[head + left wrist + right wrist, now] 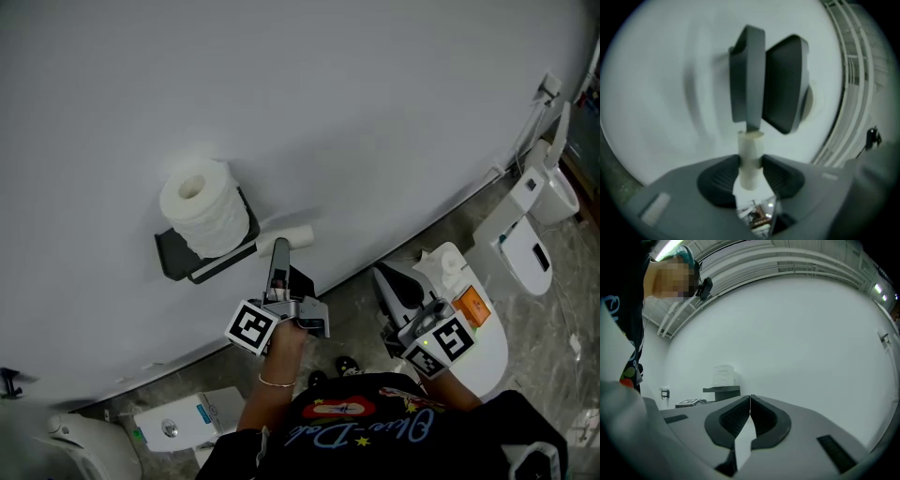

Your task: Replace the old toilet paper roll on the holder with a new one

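A full white toilet paper roll [200, 206] stands on end on the shelf of the dark wall holder [176, 255]. An empty cardboard tube [292, 235] lies level just off the right end of the holder's bar. My left gripper [279, 247] reaches up to it and is shut on the tube [750, 159], whose far end sits right below the dark holder [748, 75]. My right gripper [382, 274] hangs lower right, away from the wall, shut with nothing between its pads [750, 401]. The right gripper view also shows the roll [723, 376] on the holder [722, 390] at the far left.
The pale wall [375, 112] fills most of the head view. A white toilet [469, 309] stands under my right hand, with another white fixture [536, 211] further right. A white box [183, 417] and another toilet [84, 445] sit at the lower left.
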Available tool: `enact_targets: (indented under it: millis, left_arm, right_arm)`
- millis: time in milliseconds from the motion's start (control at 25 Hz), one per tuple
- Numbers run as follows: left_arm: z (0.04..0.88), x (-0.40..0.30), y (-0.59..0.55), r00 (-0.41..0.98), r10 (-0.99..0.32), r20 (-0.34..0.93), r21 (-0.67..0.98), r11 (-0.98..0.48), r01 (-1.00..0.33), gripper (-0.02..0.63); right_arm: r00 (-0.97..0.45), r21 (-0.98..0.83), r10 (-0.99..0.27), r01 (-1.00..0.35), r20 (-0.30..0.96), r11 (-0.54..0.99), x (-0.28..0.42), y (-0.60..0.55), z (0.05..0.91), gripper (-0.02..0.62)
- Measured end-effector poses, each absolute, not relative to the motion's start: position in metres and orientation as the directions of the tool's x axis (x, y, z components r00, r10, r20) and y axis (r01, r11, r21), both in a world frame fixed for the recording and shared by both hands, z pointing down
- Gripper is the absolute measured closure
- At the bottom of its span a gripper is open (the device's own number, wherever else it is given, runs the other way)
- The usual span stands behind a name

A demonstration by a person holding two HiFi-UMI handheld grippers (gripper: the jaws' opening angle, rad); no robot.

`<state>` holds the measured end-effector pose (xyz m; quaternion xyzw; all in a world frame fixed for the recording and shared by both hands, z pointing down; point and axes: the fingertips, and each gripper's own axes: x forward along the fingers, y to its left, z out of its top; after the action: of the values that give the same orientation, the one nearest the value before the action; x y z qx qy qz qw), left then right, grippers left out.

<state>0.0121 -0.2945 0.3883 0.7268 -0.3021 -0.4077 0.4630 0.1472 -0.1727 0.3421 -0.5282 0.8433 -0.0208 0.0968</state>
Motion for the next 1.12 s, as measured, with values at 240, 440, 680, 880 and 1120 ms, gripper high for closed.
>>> enact_targets:
  millis: [240, 440, 680, 880, 1120]
  left_arm:
    - [0.389, 0.077, -0.244, 0.716, -0.691, -0.099, 0.582, -0.624, -0.522, 0.459]
    - [0.399, 0.041, -0.222, 0.618, -0.782, 0.08, -0.011, -0.621, -0.784, 0.457]
    - [0.409, -0.011, -0.211, 0.488, -0.867, 0.098, -0.011, -0.492, -0.871, 0.457]
    - [0.397, -0.035, -0.205, 0.442, -0.895, 0.061, -0.021, -0.444, -0.896, 0.451]
    - [0.389, -0.045, -0.199, 0.425, -0.904, 0.05, -0.071, -0.428, -0.901, 0.449]
  right_arm:
    - [-0.344, -0.165, -0.927, -0.916, -0.15, 0.366, 0.178, -0.16, 0.343, 0.584]
    - [-0.385, -0.19, -0.91, -0.892, -0.156, 0.41, 0.167, -0.17, 0.344, 0.584]
    - [-0.498, -0.179, -0.853, -0.835, -0.155, 0.52, 0.128, -0.187, 0.346, 0.584]
    - [-0.558, -0.164, -0.812, -0.797, -0.171, 0.582, 0.103, -0.196, 0.34, 0.584]
    - [-0.594, -0.174, -0.79, -0.771, -0.154, 0.613, 0.082, -0.195, 0.348, 0.584]
